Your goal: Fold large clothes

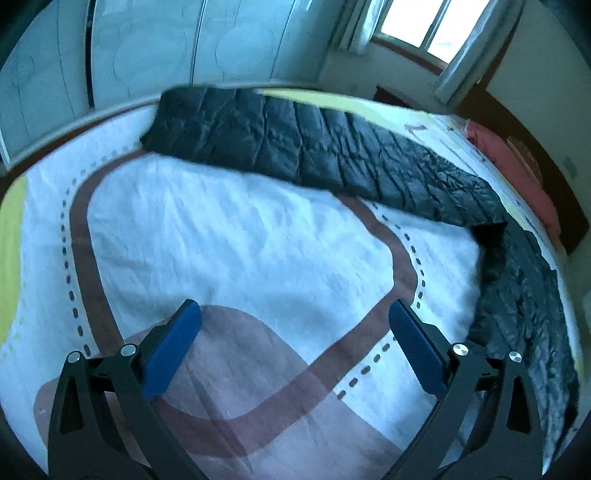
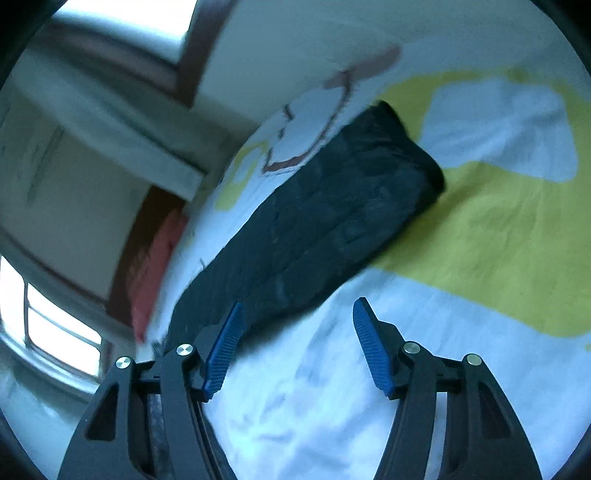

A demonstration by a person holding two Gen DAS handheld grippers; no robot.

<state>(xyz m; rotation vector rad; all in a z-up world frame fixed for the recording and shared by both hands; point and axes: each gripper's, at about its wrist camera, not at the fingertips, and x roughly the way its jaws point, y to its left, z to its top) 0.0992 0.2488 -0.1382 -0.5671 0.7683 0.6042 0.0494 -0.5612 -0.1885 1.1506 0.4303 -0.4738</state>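
Note:
A long black quilted coat [image 1: 314, 147] lies folded in a narrow band across the far side of the bed, curving down the right edge. My left gripper [image 1: 293, 314] is open and empty above the patterned sheet [image 1: 240, 240], well short of the coat. In the right wrist view the same coat [image 2: 325, 221] stretches from lower left to upper right. My right gripper [image 2: 297, 314] is open and empty, its left finger [image 2: 223, 347] close over the coat's near edge.
The bed sheet is white with brown bands and yellow patches [image 2: 498, 240]. A red pillow [image 1: 513, 173] lies at the bed's right end. Wardrobe doors [image 1: 147, 44] stand behind the bed and a window [image 1: 432, 26] is at the upper right.

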